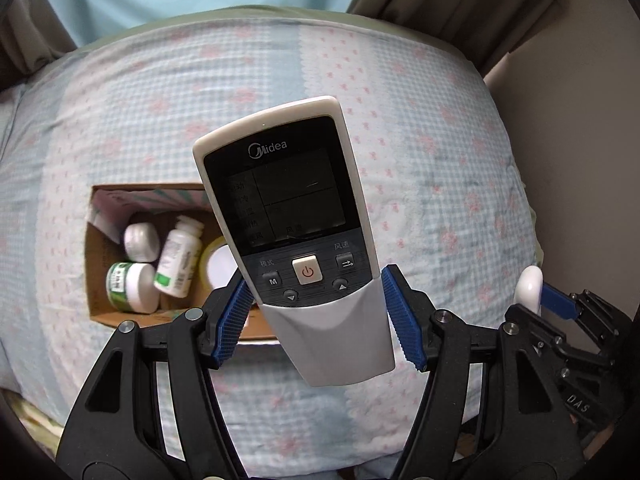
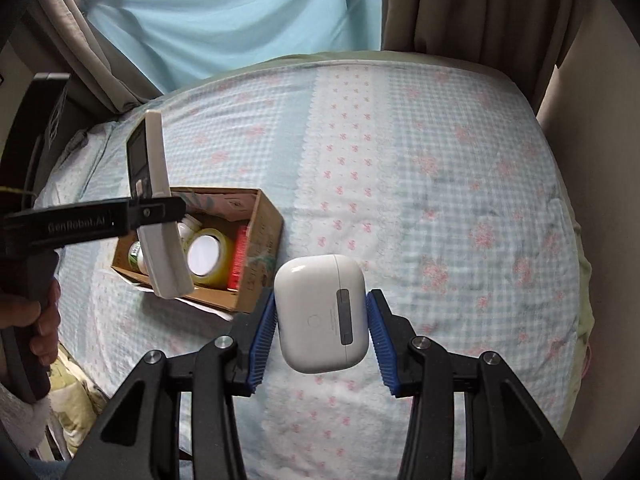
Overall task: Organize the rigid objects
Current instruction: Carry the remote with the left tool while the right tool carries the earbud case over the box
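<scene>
Over the bed [image 1: 400, 100], both grippers are loaded and neither load is stowed yet. A cardboard box [image 2: 262, 236] lies on the checked bedspread toward the left edge of the bed, open at the top, and it already holds several things: a white jar [image 1: 141, 242], a green-labelled jar [image 1: 130, 286], a white pill bottle [image 1: 178, 258] lying tilted, a roll of yellow tape [image 2: 208, 256] and something red [image 2: 239, 258] standing against the box's right wall, which I cannot identify. That part of the sorting looks done.

Still to go, as I judge it, are the two things in the air. The left gripper [image 1: 320, 312] is clamped on the lower grey part of an air-conditioner remote [image 1: 288, 208], its blue pads [image 1: 234, 316] pressed to either side; in the right wrist view the remote [image 2: 158, 216] stands nearly upright and hangs above the box's left half, clear of the contents. The right gripper [image 2: 320, 328] is clamped on a white earbud case [image 2: 322, 314], held off the bedspread just beside the box's near right corner and not over the opening.

No other loose items show on the visible bedspread, so the task seems close to finished: the remote wants lowering into the box, likely laid flat over or beside the bottles since free space is scarce, and the earbud case after it.
</scene>
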